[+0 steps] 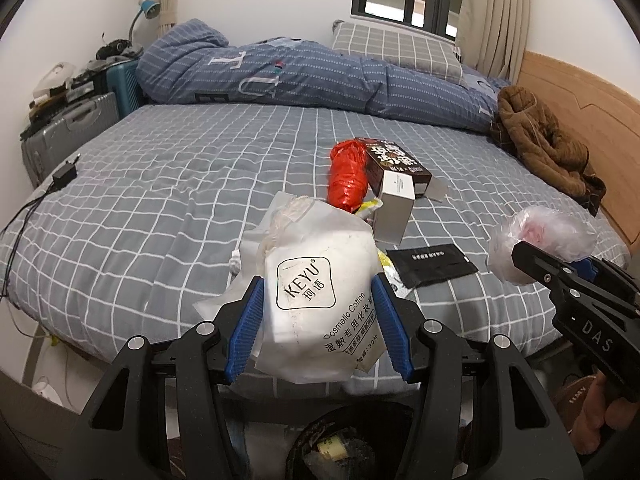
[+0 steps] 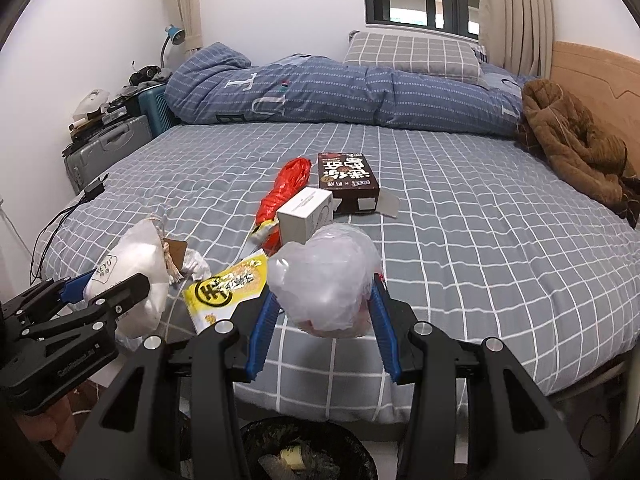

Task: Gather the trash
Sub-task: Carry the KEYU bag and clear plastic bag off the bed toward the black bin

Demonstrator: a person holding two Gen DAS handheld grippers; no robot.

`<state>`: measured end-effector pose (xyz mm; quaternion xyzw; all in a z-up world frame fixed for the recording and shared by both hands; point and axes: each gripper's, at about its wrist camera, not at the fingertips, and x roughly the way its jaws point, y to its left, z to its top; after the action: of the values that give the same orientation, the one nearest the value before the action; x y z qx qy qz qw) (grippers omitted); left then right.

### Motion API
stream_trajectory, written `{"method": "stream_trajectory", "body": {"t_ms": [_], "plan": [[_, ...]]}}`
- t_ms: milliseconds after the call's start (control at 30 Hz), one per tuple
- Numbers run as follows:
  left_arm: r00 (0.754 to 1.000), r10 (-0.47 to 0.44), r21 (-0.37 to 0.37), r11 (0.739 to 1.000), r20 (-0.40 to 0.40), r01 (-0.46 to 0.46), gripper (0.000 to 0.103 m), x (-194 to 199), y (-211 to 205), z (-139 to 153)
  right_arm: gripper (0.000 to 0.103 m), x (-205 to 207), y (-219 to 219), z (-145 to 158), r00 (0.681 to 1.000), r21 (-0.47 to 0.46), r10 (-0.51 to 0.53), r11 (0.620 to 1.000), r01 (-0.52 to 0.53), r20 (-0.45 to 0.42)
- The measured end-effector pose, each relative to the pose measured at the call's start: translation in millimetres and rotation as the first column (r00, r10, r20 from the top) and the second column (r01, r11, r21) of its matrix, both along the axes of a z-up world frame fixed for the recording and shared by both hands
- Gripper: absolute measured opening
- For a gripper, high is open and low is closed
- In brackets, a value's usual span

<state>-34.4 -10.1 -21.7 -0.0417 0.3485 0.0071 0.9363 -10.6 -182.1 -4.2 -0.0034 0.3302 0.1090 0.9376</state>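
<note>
A bed (image 1: 200, 184) with a grey checked sheet fills the room. The left gripper (image 1: 318, 284) is partly closed, its blue pads pressed on both sides of a white cotton-pad pouch (image 1: 320, 284) held above the near edge of the bed. The right gripper (image 2: 324, 292) is likewise partly closed, clamped on a crumpled clear plastic bag (image 2: 324, 284) with something pink inside. Both pieces of trash hang close above a black-lined bin (image 2: 308, 452) on the floor below the grippers.

More trash lies on the sheet behind: a red plastic bag (image 2: 286, 188), a small white box (image 2: 306, 218), a dark brown carton (image 2: 348, 182), a yellow snack wrapper (image 2: 224, 288) and a flat black packet (image 1: 432, 264). Farther off are a rolled blue quilt (image 1: 304, 76), a checked pillow (image 1: 396, 50), and a brown jacket (image 1: 540, 140) against the wooden headboard (image 1: 592, 100). Suitcases (image 1: 72, 128) stand left of the bed.
</note>
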Motion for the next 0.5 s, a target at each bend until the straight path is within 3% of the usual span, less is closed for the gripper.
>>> {"method": "stream_trajectory", "body": {"t_ms": [500], "plan": [[1.0,-0.007,0.003,1.0,-0.03,0.007,0.053,-26,-3,-9,0.042,-26,0,-8,1.0,-0.007,0.007,1.0,-0.008,-0.029]]}}
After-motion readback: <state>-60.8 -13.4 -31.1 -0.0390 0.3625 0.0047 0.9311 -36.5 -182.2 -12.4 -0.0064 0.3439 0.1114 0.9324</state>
